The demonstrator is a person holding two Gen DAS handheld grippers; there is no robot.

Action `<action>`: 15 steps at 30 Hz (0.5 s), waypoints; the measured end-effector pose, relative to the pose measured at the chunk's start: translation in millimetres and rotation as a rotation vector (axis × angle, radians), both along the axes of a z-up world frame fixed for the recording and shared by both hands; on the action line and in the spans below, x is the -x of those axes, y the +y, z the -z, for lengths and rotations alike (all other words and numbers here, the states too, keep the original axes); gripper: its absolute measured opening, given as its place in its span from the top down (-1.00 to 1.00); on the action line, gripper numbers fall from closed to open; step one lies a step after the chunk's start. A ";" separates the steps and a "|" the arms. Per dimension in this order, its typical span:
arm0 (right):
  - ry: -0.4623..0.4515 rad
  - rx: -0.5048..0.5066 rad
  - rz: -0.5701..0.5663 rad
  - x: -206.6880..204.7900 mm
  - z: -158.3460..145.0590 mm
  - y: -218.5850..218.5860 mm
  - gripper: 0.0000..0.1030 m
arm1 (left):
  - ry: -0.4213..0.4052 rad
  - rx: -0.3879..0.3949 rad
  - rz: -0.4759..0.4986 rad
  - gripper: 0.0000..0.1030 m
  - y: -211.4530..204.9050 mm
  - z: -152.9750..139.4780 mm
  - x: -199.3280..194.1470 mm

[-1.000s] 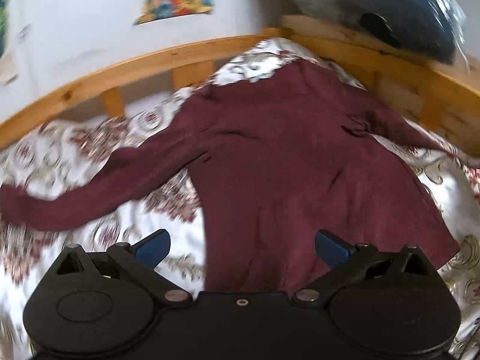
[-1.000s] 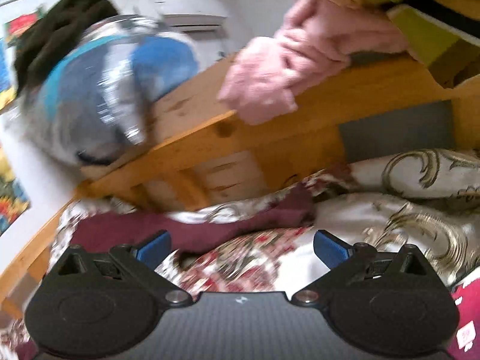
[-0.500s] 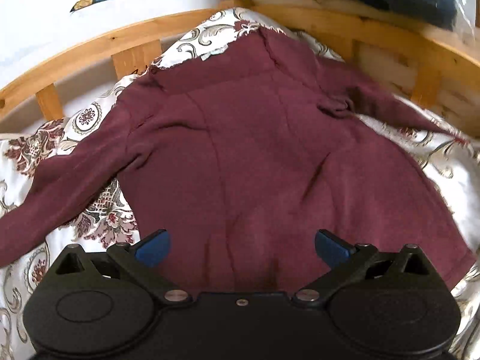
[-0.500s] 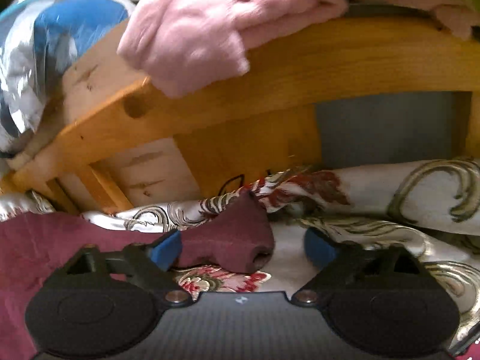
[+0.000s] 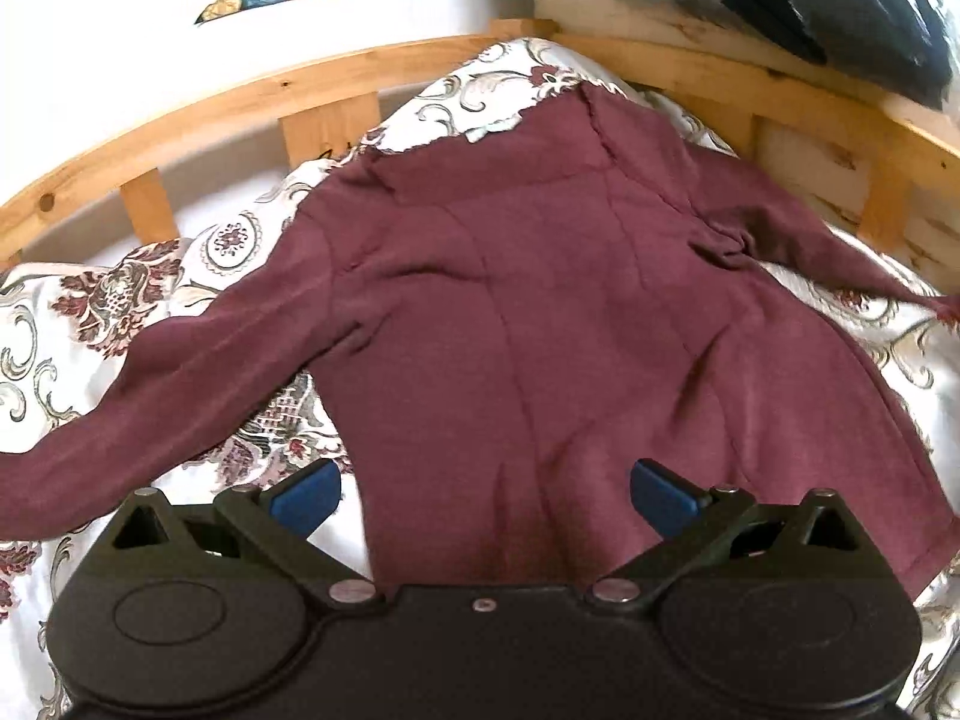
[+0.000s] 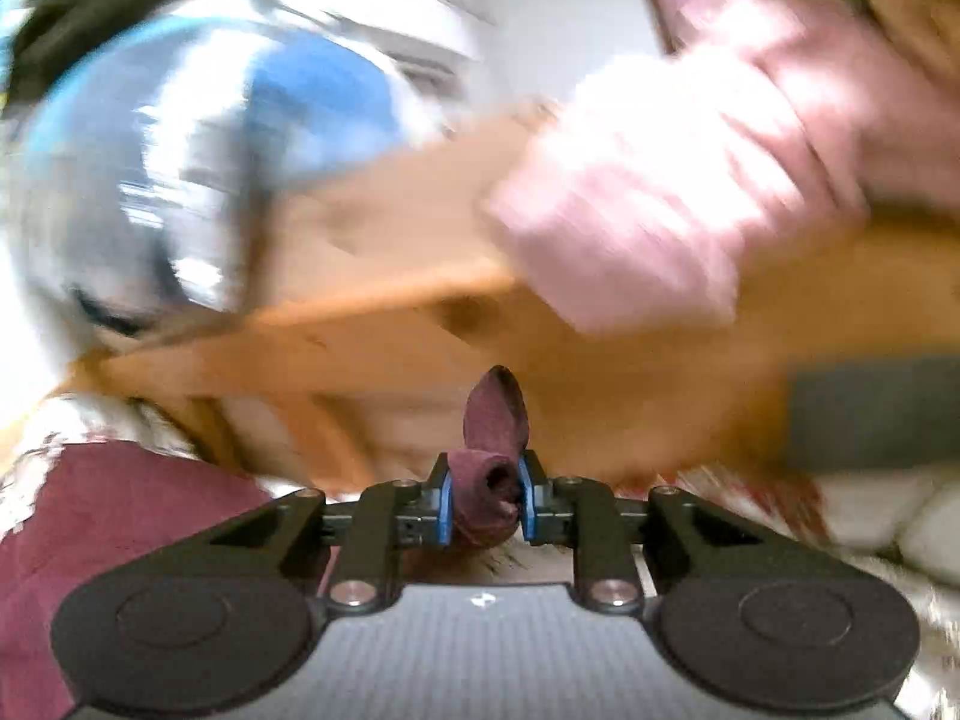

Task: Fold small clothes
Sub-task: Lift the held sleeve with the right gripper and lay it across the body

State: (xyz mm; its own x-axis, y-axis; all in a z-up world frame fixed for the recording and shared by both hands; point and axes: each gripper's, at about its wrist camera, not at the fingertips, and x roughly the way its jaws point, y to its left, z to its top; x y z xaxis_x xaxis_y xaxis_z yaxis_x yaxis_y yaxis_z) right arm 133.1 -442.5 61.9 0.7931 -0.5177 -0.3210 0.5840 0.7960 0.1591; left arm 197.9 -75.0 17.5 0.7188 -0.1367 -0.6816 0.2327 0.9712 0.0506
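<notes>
Since the earlier frames, the right gripper [image 6: 485, 510] has gone from wide open to nearly closed — its jaws have just been closing, and the blue pads [image 6: 445, 507] now press on the cuff of the maroon sleeve [image 6: 489, 489], which is bunched between them. One second ago the same sleeve lay loose on the bed ahead of the open jaws; half a second ago the cuff was already between the pads but not yet pinched. A fold of the cuff stands up above the fingers, and the right wrist view is strongly blurred.

Left gripper [image 5: 485, 495] has also shifted: the maroon top [image 5: 570, 312] was seen more to the right and farther away before, and now it fills the middle of the left wrist view. The jaws stand wide open with nothing held — the lower hem of the top lies under and between the blue fingertips [image 5: 306, 495], but whether they touch it I cannot tell.

The top lies flat on the patterned bedcover [image 5: 120, 300], sleeves spread to both sides, inside the wooden bed rail [image 5: 210, 114]. A pink cloth [image 6: 672, 192] hangs over the rail in the right wrist view.
</notes>
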 end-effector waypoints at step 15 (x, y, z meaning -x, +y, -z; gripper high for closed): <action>-0.120 0.466 -0.791 -51.4 -23.4 202.6 0.54 | -0.096 0.083 -0.155 -0.99 50.1 -43.3 -6.1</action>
State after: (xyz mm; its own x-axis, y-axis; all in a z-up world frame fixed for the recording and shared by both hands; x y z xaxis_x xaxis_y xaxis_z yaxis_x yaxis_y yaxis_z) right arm 184.5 -239.9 85.3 0.9852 0.1322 -0.1090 -0.1561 0.9547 -0.2532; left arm 204.0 -24.9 60.8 0.7966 -0.0717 -0.6003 0.0777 0.9968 -0.0160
